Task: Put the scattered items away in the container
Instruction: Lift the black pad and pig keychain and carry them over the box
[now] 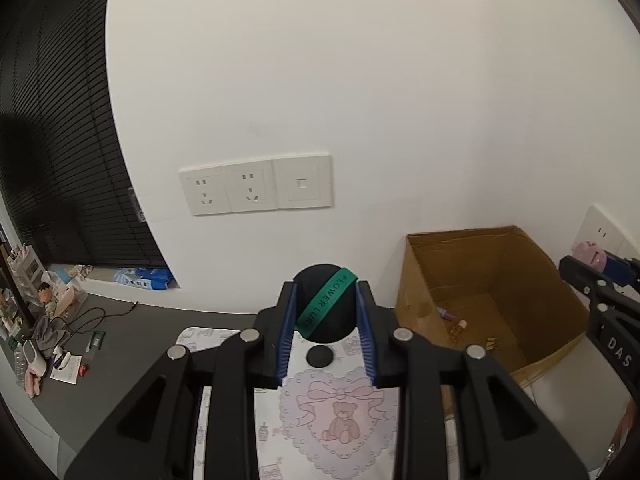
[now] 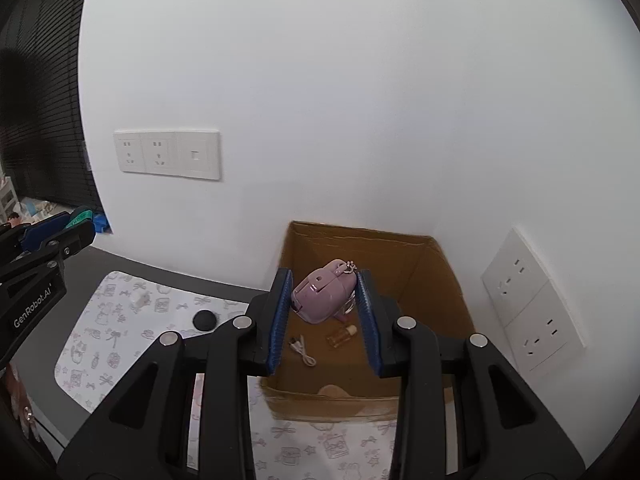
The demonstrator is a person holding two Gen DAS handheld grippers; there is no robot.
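Together: left claw (image 1: 326, 312) clamped on black ball (image 1: 325, 307); right claw (image 2: 324, 298) clamped on pink case (image 2: 323, 295) above cardboard box (image 2: 452, 280).

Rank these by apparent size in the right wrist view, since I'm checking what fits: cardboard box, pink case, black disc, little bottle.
1. cardboard box
2. pink case, though it is held in the right gripper near the camera, so it looks bigger
3. black disc and little bottle look alike; no ranking.
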